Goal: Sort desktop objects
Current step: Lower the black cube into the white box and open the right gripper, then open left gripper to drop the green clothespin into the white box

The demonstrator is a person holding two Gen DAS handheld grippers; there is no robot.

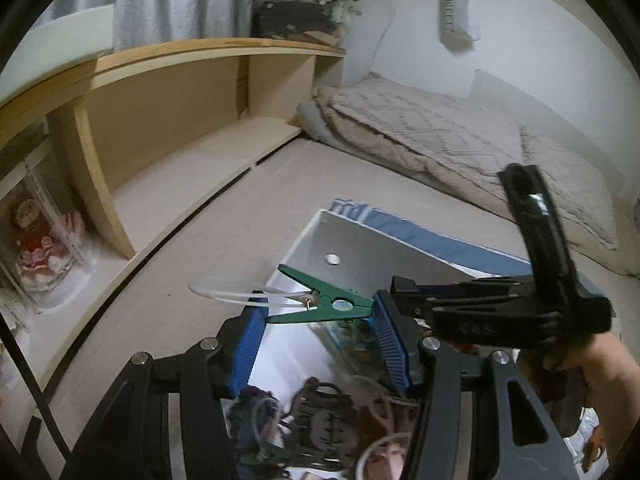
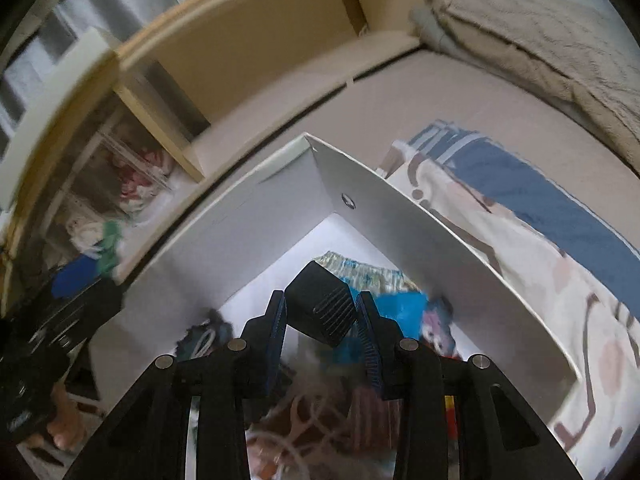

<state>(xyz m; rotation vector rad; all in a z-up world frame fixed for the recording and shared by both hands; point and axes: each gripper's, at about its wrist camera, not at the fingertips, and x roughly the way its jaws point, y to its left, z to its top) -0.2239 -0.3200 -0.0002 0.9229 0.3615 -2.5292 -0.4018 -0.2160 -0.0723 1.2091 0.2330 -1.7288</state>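
Evidently, a green clothespin with a clear ring is clamped between the left gripper above the white box, lifted clear for sorting. A black block is pinched by the right gripper over the same box.

This is a bedroom in a home. A rumpled beige quilt lies against the white wall, and a low wooden shelf unit runs along the side with a curtain hanging behind it. A doll in a red dress stands in one shelf compartment.
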